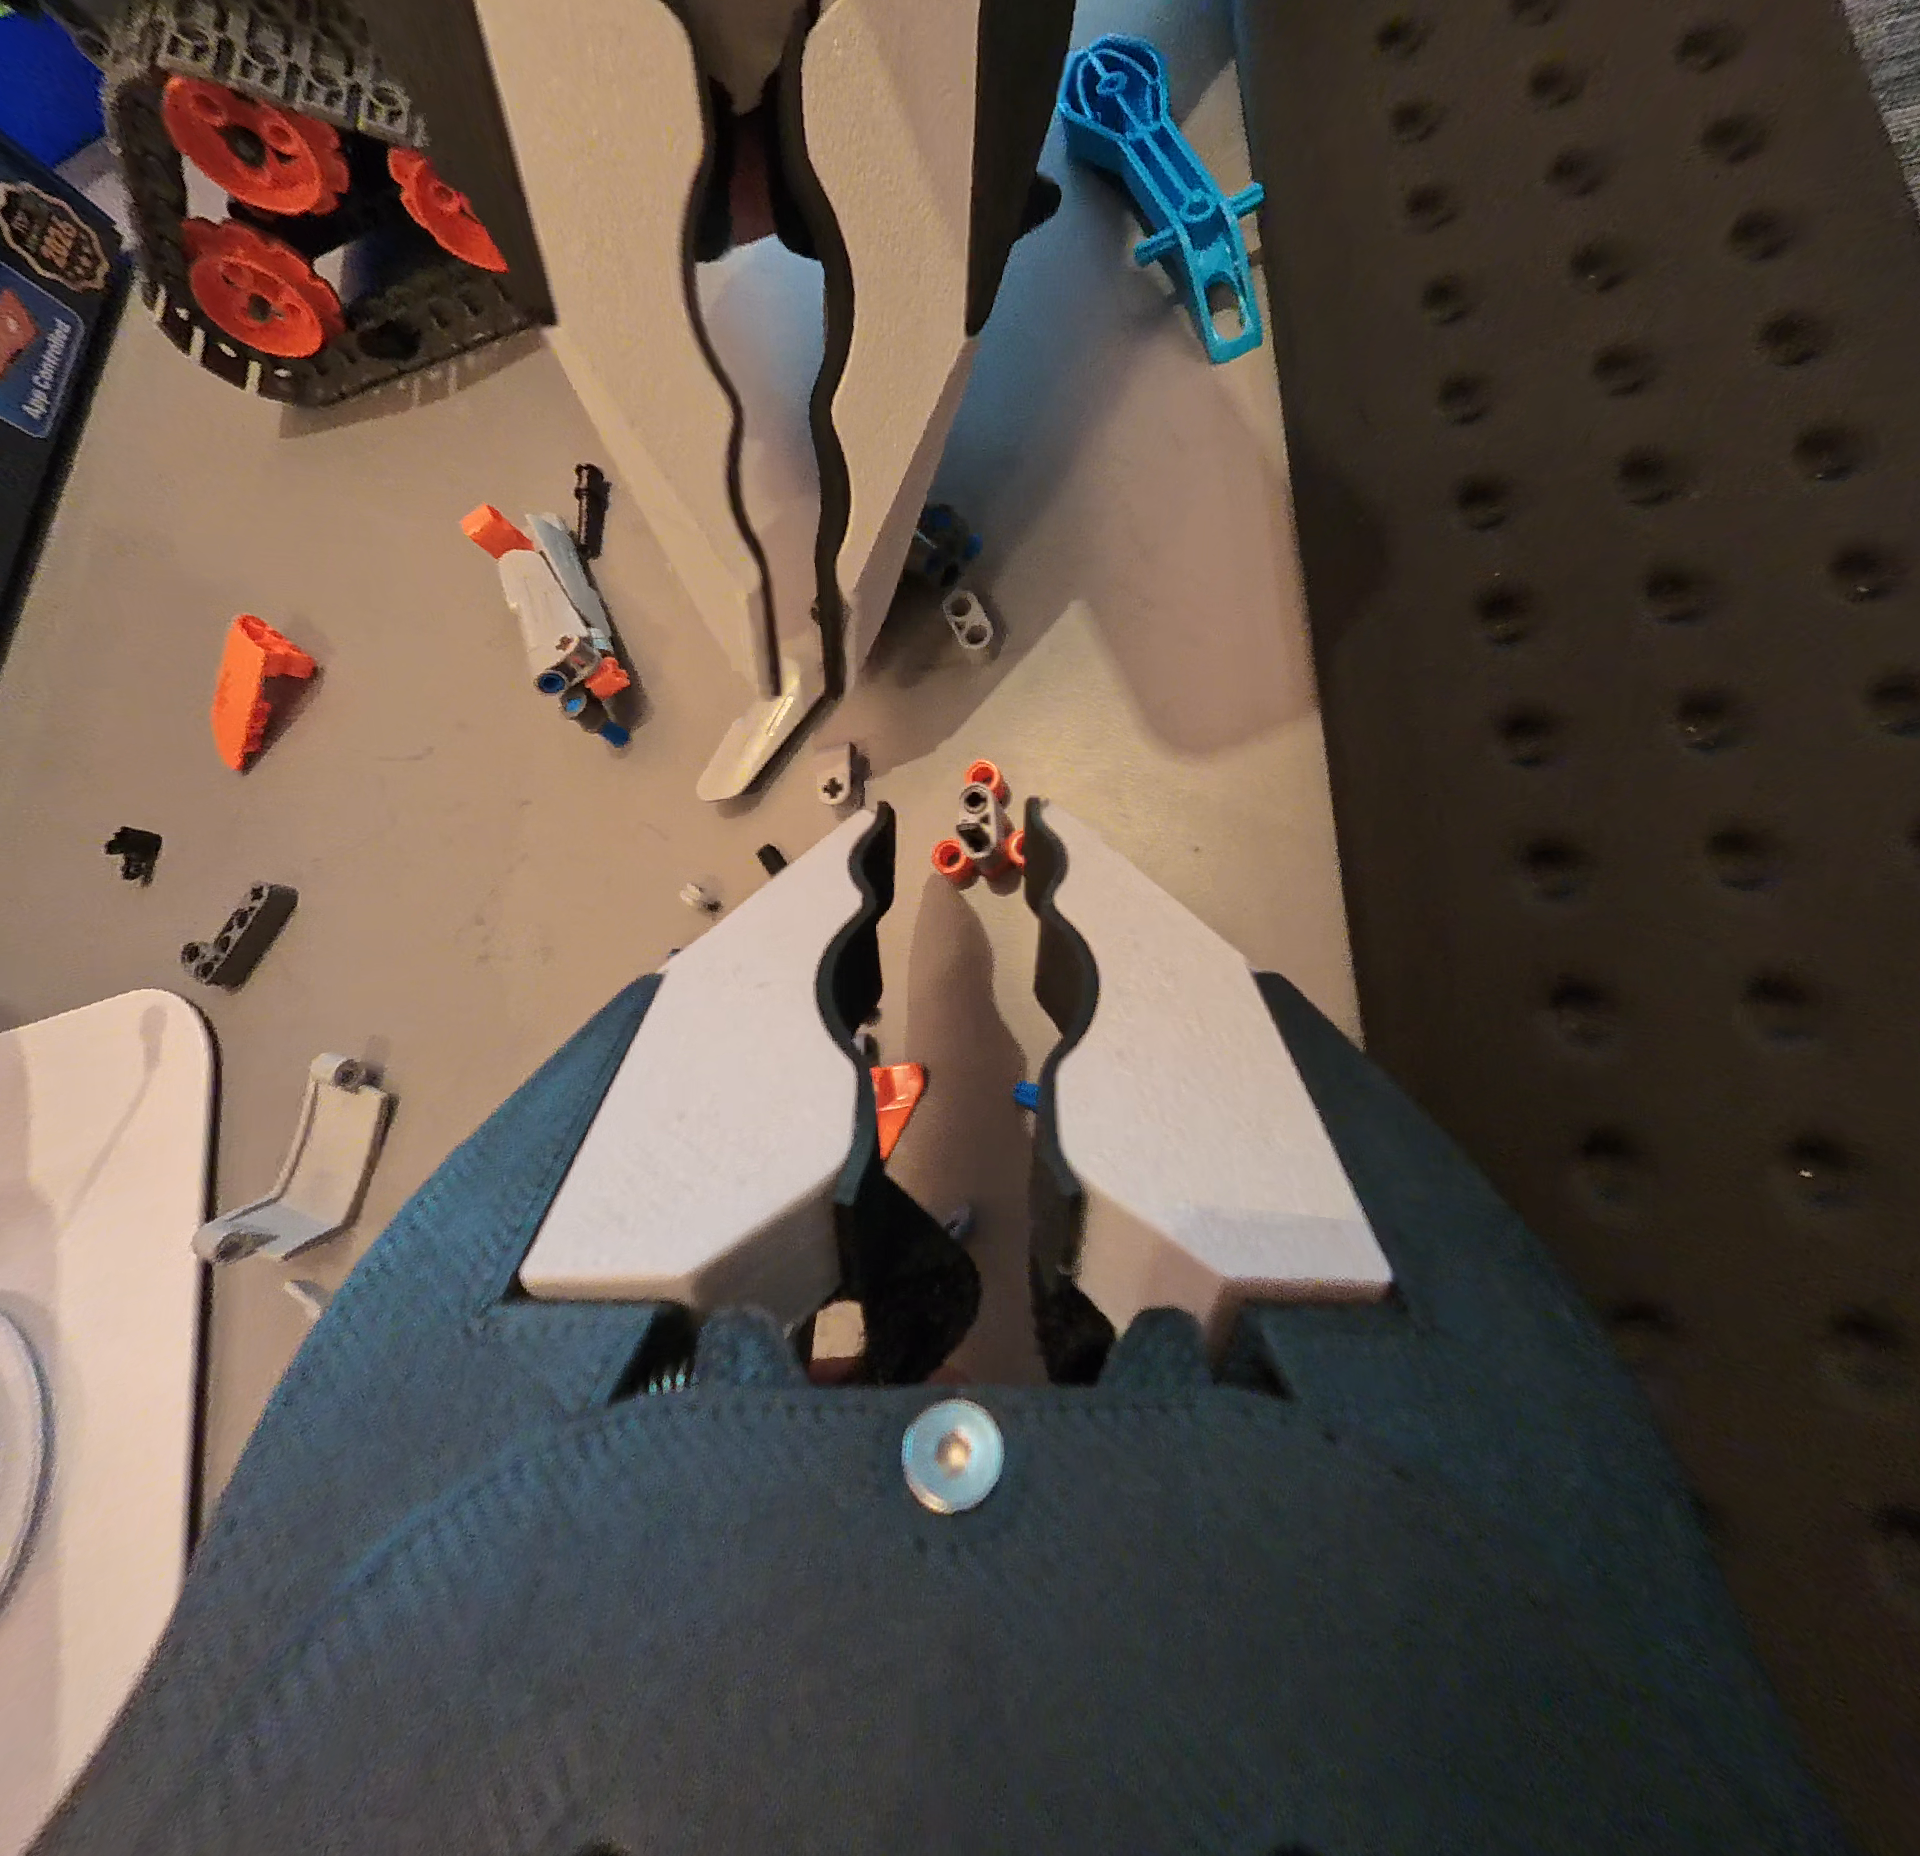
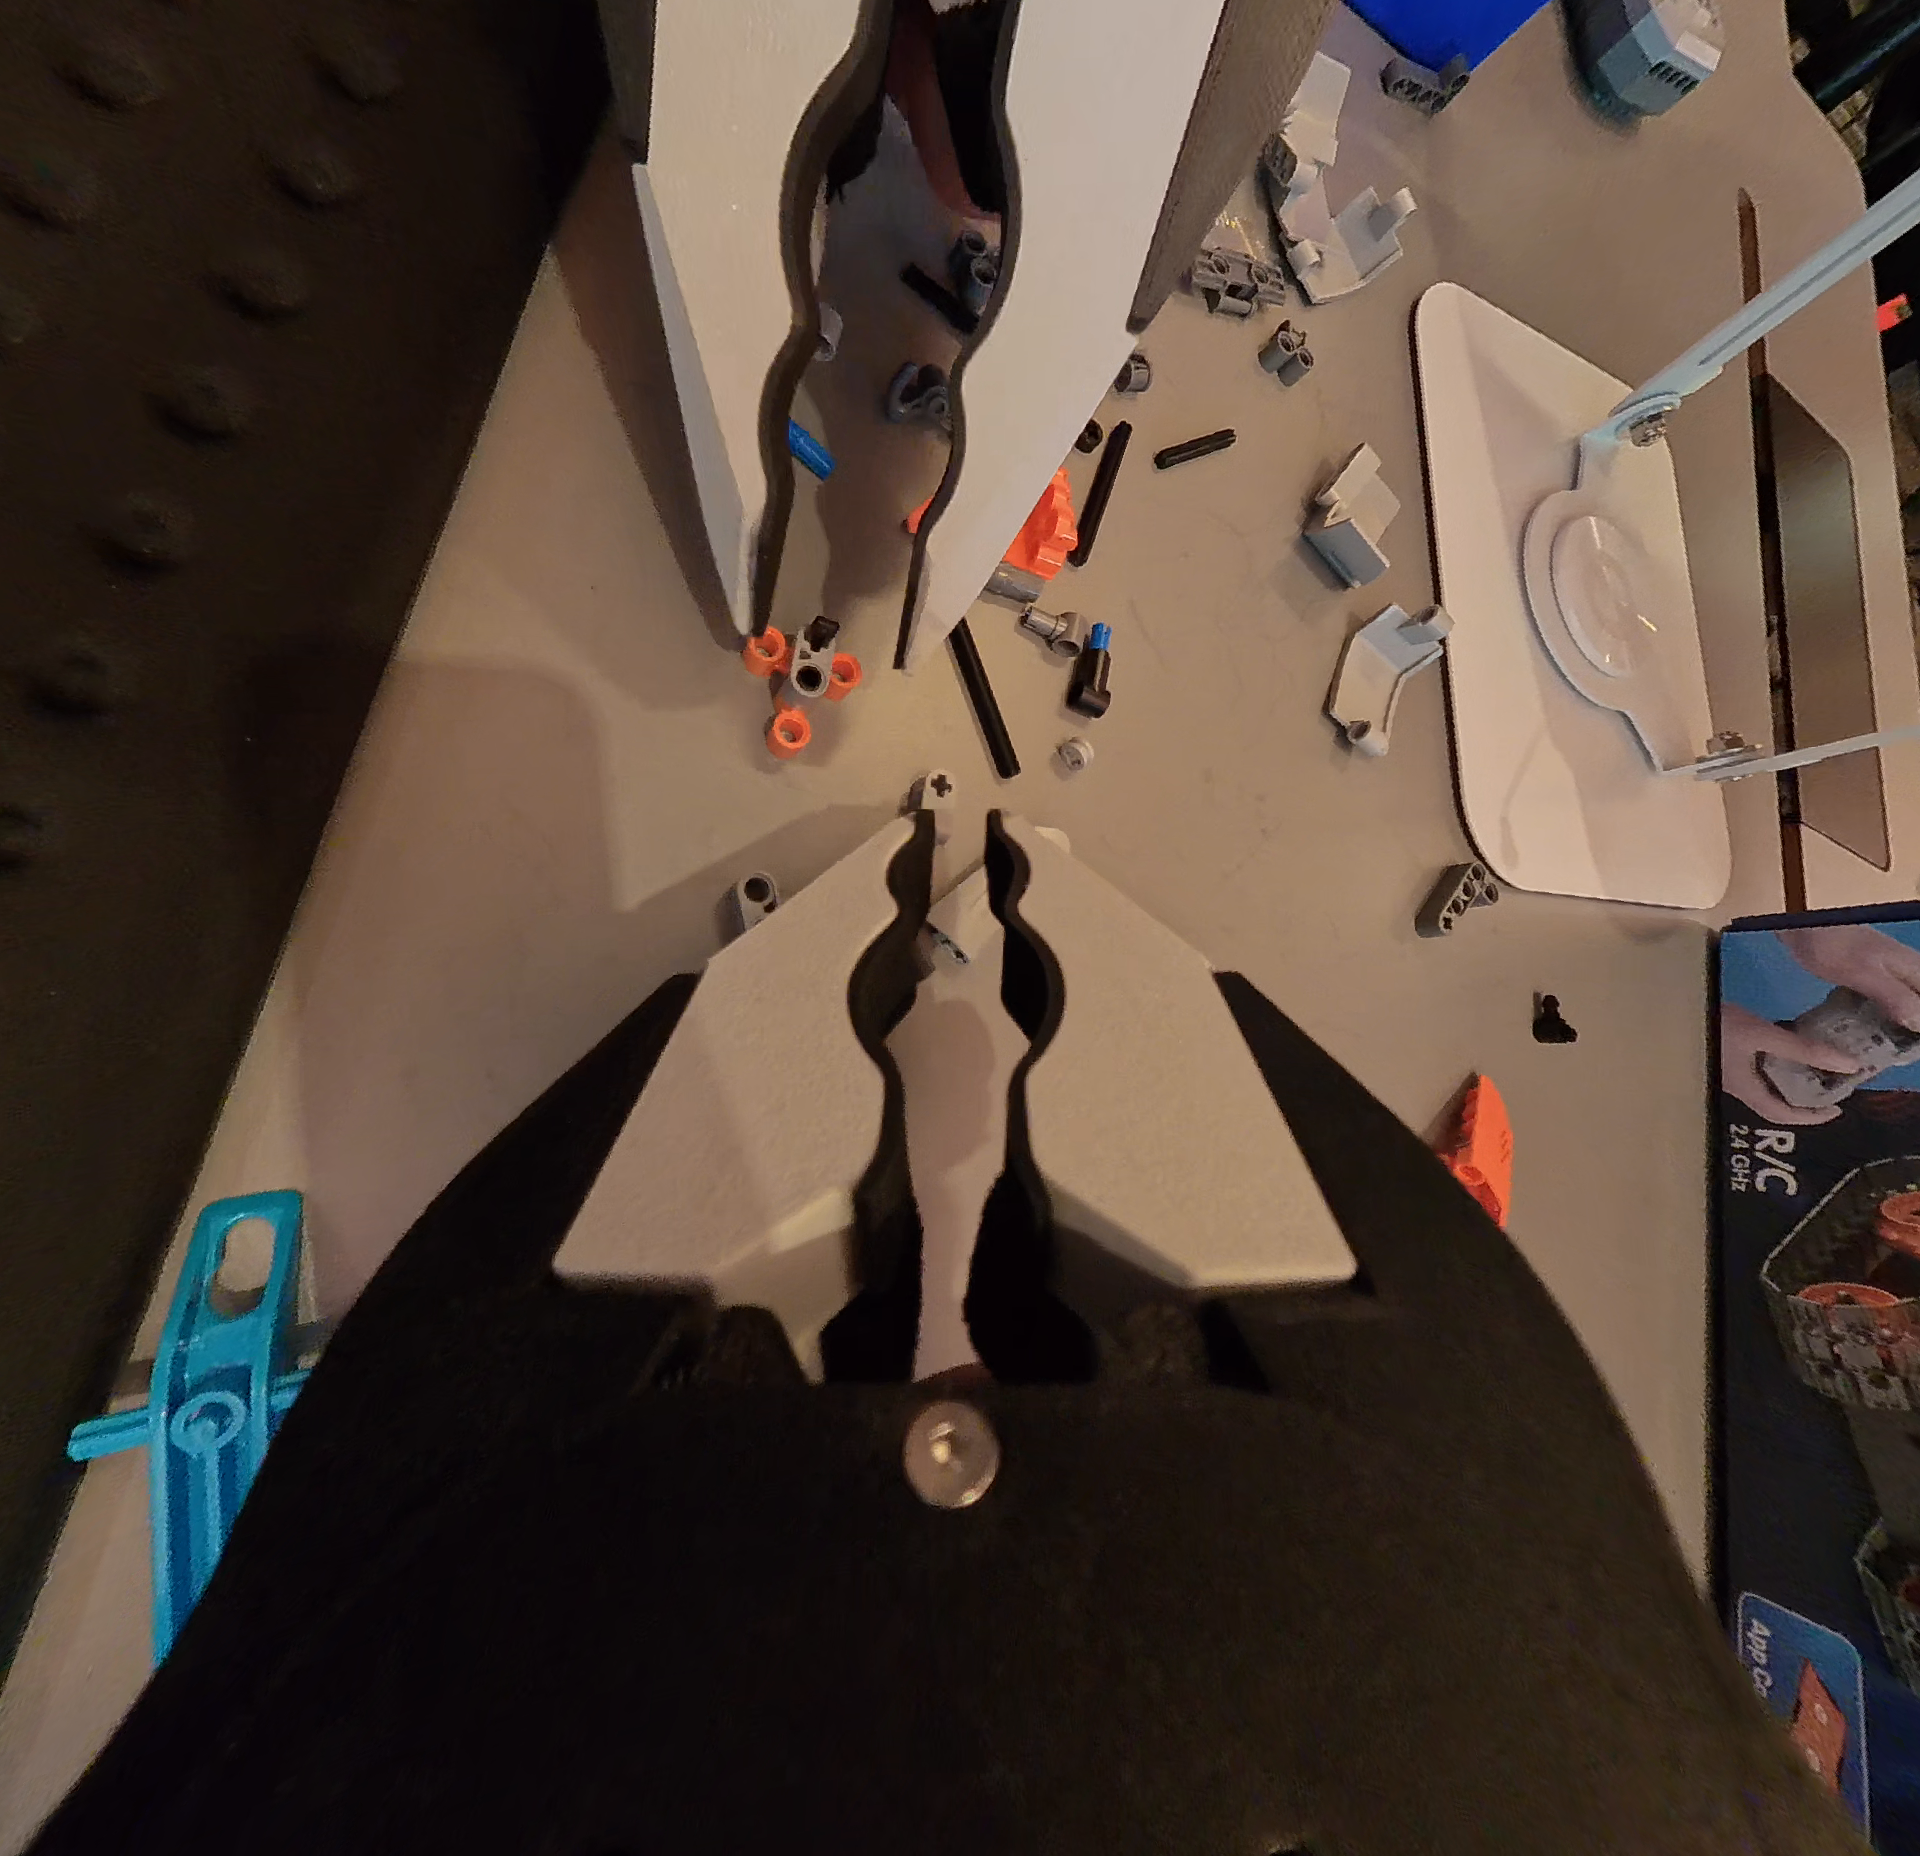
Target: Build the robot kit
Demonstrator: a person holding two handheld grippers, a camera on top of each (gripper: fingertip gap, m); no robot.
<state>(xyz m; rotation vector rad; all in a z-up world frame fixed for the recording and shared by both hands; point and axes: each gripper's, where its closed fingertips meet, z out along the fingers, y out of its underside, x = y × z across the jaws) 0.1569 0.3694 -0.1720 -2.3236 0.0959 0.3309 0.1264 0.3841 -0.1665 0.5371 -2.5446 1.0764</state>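
Left wrist view. The left gripper (image 1: 958, 819) is empty, its jaws set at a moderate gap and low over the grey desk (image 1: 416, 819). A small connector cluster (image 1: 979, 835), a grey core with orange bushes, lies on the desk between the fingertips. The right-hand finger appears to touch one bush; whether the other side makes contact cannot be told. The right gripper (image 1: 802, 684) reaches in from the top, jaws nearly closed on a pale grey panel piece (image 1: 753, 741) whose end projects past the tips. A small grey cross-hole connector (image 1: 840, 776) lies between the two grippers. Further off are a tracked vehicle with orange wheels (image 1: 270, 217), an orange wedge (image 1: 255, 689), a grey-and-orange subassembly (image 1: 551, 601) and a teal plastic tool (image 1: 1164, 185). A dark dimpled panel (image 1: 1610, 663) borders the desk.

Right wrist view. The pale grey panel piece runs the length of the narrow gap between the right gripper's jaws. The cross-hole connector sits just beyond its tips, not gripped. Opposite, the left gripper straddles the connector cluster. A white tray (image 2: 1558, 611) lies near loose black axles (image 2: 982, 705).

Markings. A blue printed box (image 2: 1829, 1287) bears lettering and product pictures; the wording is not reproduced here.
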